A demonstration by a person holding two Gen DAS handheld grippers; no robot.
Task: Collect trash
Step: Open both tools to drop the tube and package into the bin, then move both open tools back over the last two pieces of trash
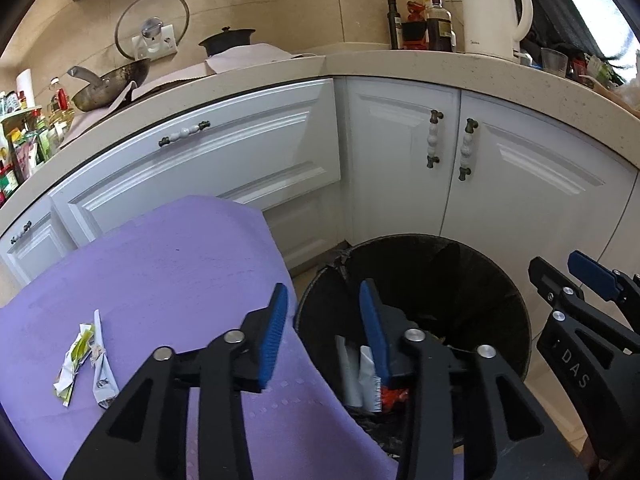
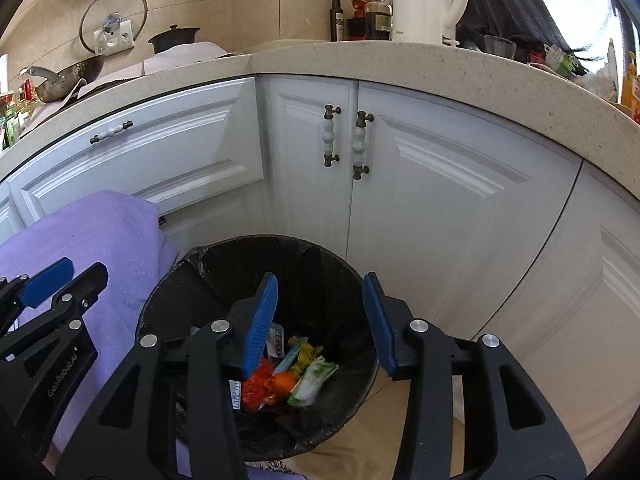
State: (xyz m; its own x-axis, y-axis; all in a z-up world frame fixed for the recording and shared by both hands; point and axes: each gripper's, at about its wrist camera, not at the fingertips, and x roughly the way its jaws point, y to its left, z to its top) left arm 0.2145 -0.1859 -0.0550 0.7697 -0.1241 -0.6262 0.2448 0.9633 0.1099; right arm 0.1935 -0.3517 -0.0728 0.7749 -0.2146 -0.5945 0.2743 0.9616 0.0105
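Nearby, wrappers (image 1: 86, 358) on purple cloth (image 1: 168, 272) beside bin (image 1: 516, 308).

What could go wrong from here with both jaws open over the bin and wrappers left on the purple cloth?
The torn wrappers lie flat on the loose purple cloth; the left gripper may pinch cloth along with them. They are small, light pieces, so one could slip out and miss the bin. The right gripper hangs close by, so the two could bump.
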